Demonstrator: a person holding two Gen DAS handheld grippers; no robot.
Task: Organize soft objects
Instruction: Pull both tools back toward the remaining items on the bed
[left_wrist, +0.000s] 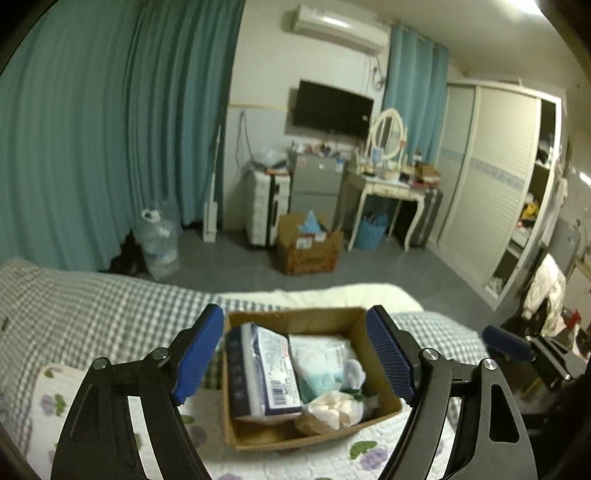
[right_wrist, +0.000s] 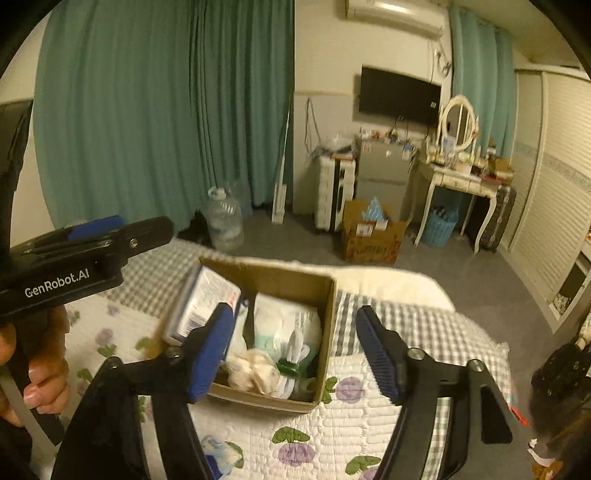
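Right now the cardboard box (left_wrist: 373, 373) sits on the floral quilt (right_wrist: 354, 428), packed with a blue-white packet (left_wrist: 266, 373), a white pack (right_wrist: 288, 321) and cream cloth (left_wrist: 332, 408). My left gripper (left_wrist: 295, 354) spreads wide above it, empty; my right gripper (right_wrist: 295, 350) likewise gapes wide over the box's right edge.

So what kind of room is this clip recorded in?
Most likely a lived-in bedroom. The cardboard box of soft items sits on a quilted bed, with a sliding-door wardrobe, a dressing table with an oval mirror and a wall-mounted TV beyond it.
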